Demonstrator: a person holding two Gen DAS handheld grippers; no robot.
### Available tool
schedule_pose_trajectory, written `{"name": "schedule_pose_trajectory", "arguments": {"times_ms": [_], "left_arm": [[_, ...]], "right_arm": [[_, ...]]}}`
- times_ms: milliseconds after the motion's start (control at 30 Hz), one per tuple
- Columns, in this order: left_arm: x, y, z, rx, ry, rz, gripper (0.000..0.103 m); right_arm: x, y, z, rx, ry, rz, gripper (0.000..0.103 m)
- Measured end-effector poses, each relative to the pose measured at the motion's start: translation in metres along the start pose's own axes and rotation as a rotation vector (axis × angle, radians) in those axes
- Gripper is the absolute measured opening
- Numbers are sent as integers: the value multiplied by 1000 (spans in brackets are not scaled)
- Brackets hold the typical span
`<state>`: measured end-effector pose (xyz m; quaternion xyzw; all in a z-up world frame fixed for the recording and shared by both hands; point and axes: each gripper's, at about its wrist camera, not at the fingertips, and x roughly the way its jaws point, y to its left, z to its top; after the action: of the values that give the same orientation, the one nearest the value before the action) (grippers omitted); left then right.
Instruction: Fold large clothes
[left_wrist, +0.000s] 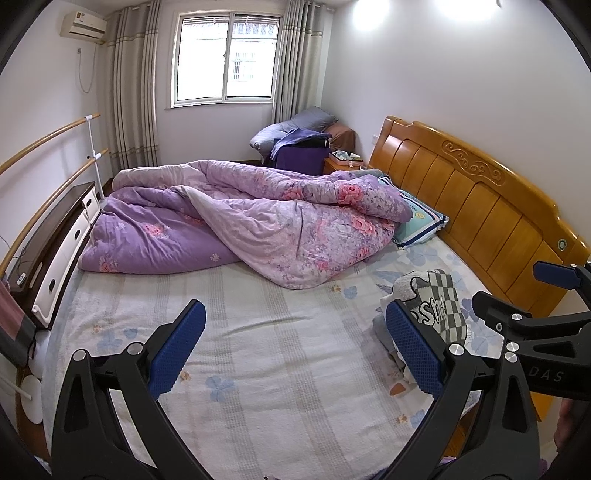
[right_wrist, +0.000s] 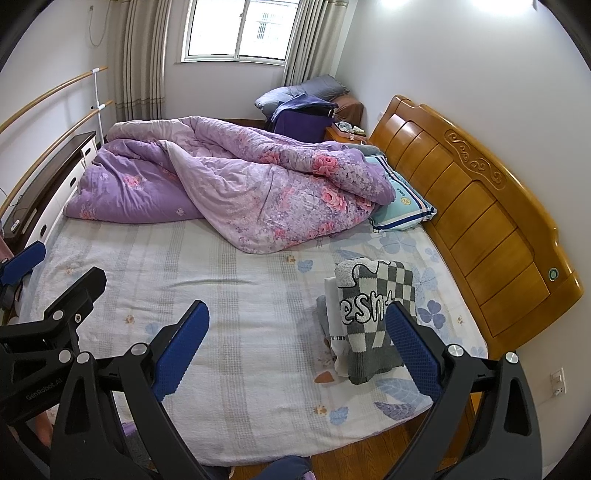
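A folded stack of clothes, topped by a grey and white checkered sweater (right_wrist: 373, 306) with lettering, lies on the bed near the headboard; it also shows in the left wrist view (left_wrist: 436, 302). My left gripper (left_wrist: 295, 347) is open and empty above the bedsheet (left_wrist: 258, 332). My right gripper (right_wrist: 299, 343) is open and empty, its right finger in front of the sweater. The right gripper (left_wrist: 517, 291) also shows at the right edge of the left wrist view, and the left gripper (right_wrist: 55, 269) at the left edge of the right wrist view.
A rumpled purple floral quilt (right_wrist: 240, 177) covers the far half of the bed. A blue pillow (right_wrist: 402, 210) lies by the wooden headboard (right_wrist: 480, 206). A dresser (left_wrist: 55, 251) stands left of the bed. Bedding is piled in the far corner (right_wrist: 303, 99).
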<state>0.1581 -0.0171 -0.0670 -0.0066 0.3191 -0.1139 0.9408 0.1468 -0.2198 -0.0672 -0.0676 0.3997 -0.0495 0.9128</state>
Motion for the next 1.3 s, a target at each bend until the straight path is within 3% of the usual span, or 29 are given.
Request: {"name": "schedule_pose_trajectory", "arguments": {"times_ms": [1300], "left_arm": [[3, 1, 4, 6, 5, -1, 98]], "right_arm": [[7, -3, 6, -6, 6, 8, 93]]}}
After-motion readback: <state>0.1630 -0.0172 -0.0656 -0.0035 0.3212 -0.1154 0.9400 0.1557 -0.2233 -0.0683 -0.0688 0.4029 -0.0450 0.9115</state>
